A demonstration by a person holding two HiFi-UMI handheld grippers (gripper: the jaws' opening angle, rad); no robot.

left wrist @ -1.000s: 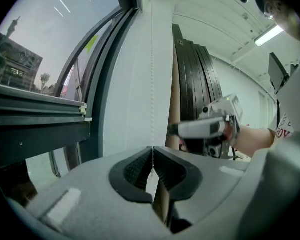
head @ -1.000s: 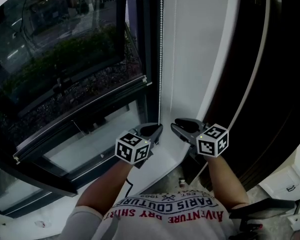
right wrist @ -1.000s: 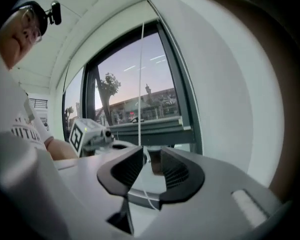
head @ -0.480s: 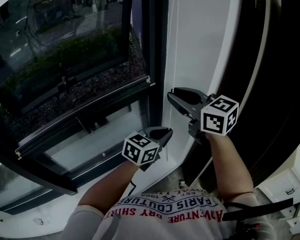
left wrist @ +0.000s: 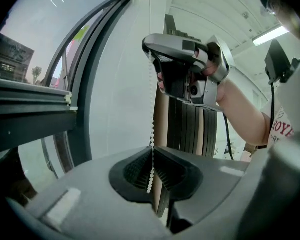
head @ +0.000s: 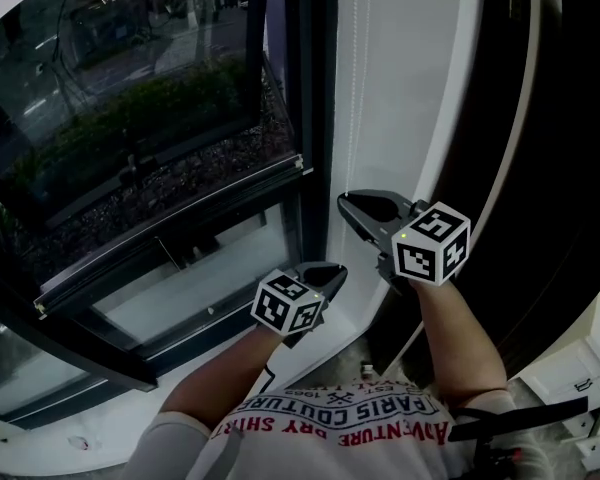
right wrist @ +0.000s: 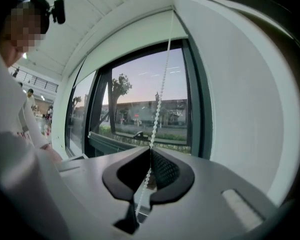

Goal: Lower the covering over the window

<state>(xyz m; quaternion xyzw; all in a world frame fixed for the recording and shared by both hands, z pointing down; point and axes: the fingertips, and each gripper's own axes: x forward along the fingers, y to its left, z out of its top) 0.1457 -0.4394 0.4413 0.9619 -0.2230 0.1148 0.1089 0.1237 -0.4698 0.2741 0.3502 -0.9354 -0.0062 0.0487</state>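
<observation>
A white bead chain (head: 355,88) hangs down the white wall strip beside the dark window frame (head: 315,118). My right gripper (head: 345,200) is the higher one; its jaws have just been closing and now stand shut on the bead chain (right wrist: 157,106), which runs up from the tips. Lower and to its left, my left gripper (head: 335,270) is also shut on the bead chain (left wrist: 151,104), which stretches straight up from it to the right gripper (left wrist: 149,49). The window glass (head: 130,118) is uncovered, and I see no covering over it.
A tall dark panel (head: 540,118) stands close on the right. The white sill (head: 325,333) lies below the grippers, with the lower window frame (head: 130,308) to the left. White furniture (head: 580,368) sits at the lower right.
My right gripper rose along the chain from beside the left gripper to well above it, then its jaws closed on the chain. The left gripper shifted slightly right and down.
</observation>
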